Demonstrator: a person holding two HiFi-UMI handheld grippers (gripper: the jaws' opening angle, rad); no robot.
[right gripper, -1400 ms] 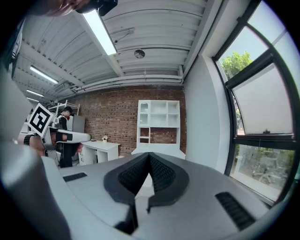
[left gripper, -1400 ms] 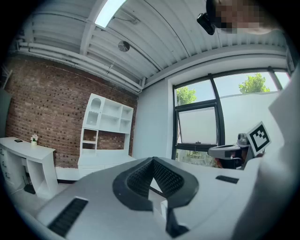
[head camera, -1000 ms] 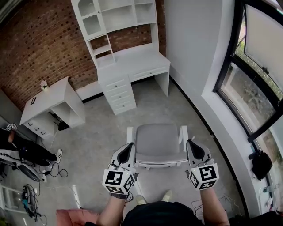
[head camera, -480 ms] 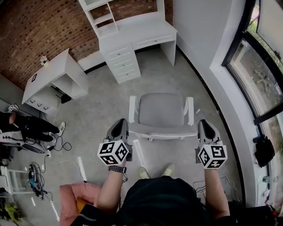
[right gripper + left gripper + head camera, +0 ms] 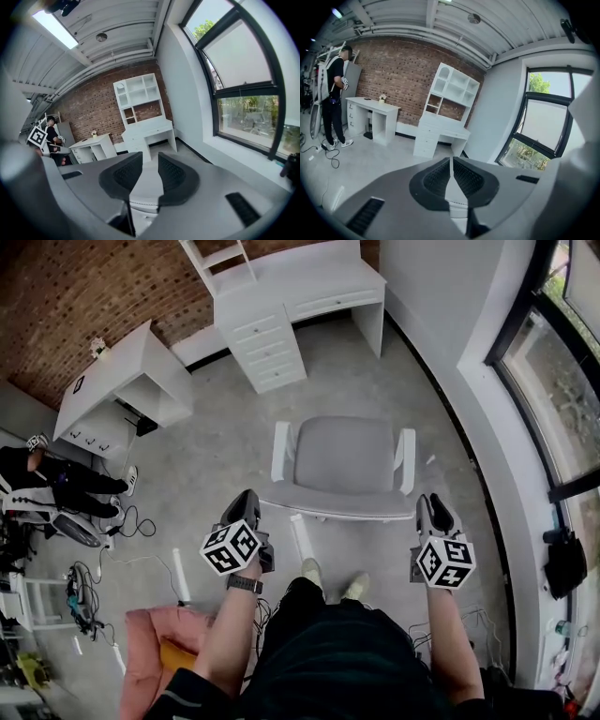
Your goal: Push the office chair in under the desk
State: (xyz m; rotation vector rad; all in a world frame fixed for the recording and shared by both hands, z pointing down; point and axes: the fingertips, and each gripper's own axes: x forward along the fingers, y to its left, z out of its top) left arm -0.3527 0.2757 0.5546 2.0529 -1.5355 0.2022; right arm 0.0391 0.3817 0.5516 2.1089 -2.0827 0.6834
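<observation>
The office chair (image 5: pixel 342 463), with a grey seat and white armrests, stands on the concrete floor facing the white desk (image 5: pixel 309 292) with drawers and a hutch. It is well short of the desk. My left gripper (image 5: pixel 246 501) is shut and empty, just behind the chair's left rear corner. My right gripper (image 5: pixel 430 505) is behind the right rear corner, apart from the chair. Its jaws are opening, with nothing pressed between the pads. In the left gripper view the shut gripper (image 5: pixel 451 165) points toward the desk (image 5: pixel 440 135). The right gripper view shows the parted gripper (image 5: pixel 149 172) and the desk (image 5: pixel 149 132).
A smaller white desk (image 5: pixel 122 381) stands at the left, and a person (image 5: pixel 52 488) is beside it. Cables (image 5: pixel 127 521) and a pink object (image 5: pixel 155 662) lie on the floor at the left. A curved wall with windows (image 5: pixel 544 381) runs along the right. A black bag (image 5: pixel 565 563) sits at its base.
Both grippers have come back from the chair's rear edge and now sit a little behind it. The right jaws have parted. The view has tipped further down, showing more of my legs.
</observation>
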